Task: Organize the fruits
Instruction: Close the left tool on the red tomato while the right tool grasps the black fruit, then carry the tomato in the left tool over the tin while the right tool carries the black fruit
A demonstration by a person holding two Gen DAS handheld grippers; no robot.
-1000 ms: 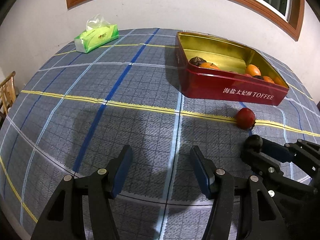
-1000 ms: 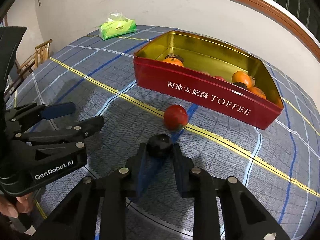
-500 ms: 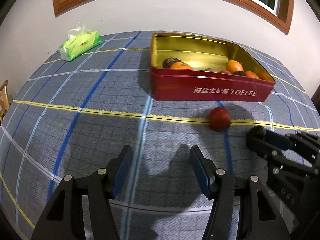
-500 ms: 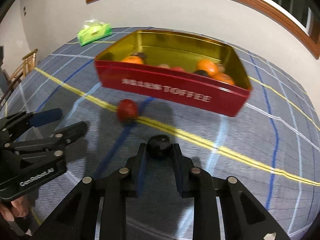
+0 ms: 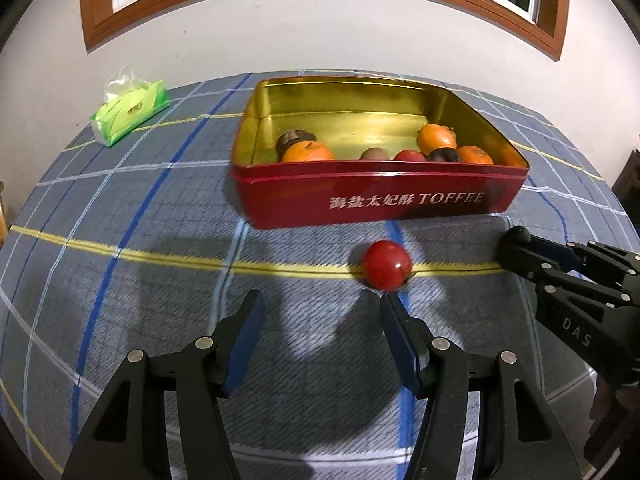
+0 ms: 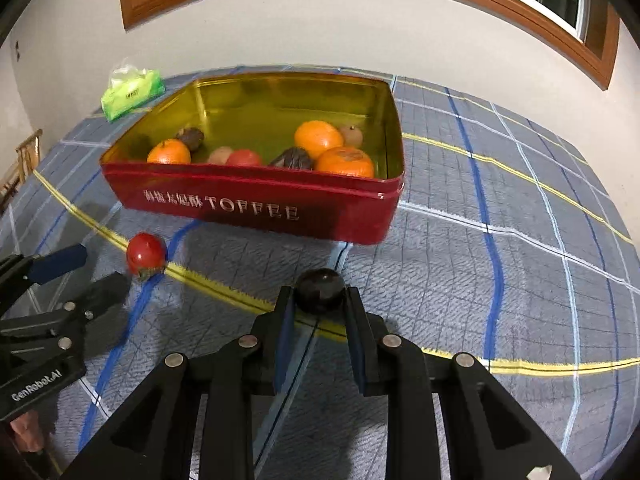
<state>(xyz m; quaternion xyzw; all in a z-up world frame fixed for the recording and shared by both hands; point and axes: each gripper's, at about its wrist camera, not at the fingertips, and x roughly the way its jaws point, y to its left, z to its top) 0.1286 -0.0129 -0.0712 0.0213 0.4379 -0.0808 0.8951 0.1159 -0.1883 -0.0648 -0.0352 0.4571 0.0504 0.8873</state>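
Over on the far left sits a tissue pack (image 5: 128, 112), out of the way. Left tongs (image 5: 320, 312) hang spread and empty, lined up near the tomato (image 5: 386, 265) lying loose on the tabletop (image 5: 120, 208), probably next to grab. Tin (image 6: 256, 200) already holds oranges. Right tongs (image 6: 320, 300) pinch a dark fruit (image 6: 320, 289), likely tin-bound.

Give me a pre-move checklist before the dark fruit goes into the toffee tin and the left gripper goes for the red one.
1. Right gripper shut on the dark fruit: ok.
2. Free floor space in the red tin for another fruit: ok.
3. Left gripper open and empty: ok.
4. Red fruit between the left fingers: not ok, it lies just beyond the right-hand tip.
5. Red fruit resting still on the tablecloth: cannot tell.
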